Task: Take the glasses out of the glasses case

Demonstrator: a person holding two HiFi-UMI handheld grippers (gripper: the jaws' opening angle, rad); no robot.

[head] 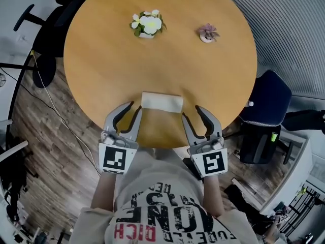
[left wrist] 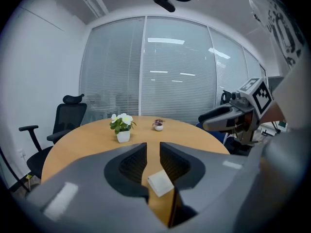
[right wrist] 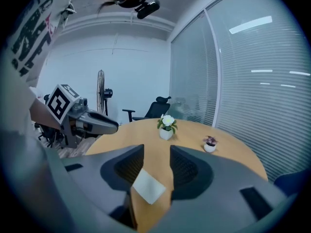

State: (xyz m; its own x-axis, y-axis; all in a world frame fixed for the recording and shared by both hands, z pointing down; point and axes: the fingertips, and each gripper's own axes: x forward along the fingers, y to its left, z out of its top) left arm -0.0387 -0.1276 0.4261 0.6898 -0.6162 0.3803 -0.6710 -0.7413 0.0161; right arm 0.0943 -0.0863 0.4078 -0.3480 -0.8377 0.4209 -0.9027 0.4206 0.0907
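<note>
Left hand-held gripper (head: 133,109) and right hand-held gripper (head: 192,113) flank the white glasses case (head: 161,101) on the bench (head: 101,60), jaws apart and empty, seemingly ready to grasp its ends.

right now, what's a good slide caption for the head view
Left gripper and right gripper, both open, at either end of the white glasses case on a round wooden table.
</note>
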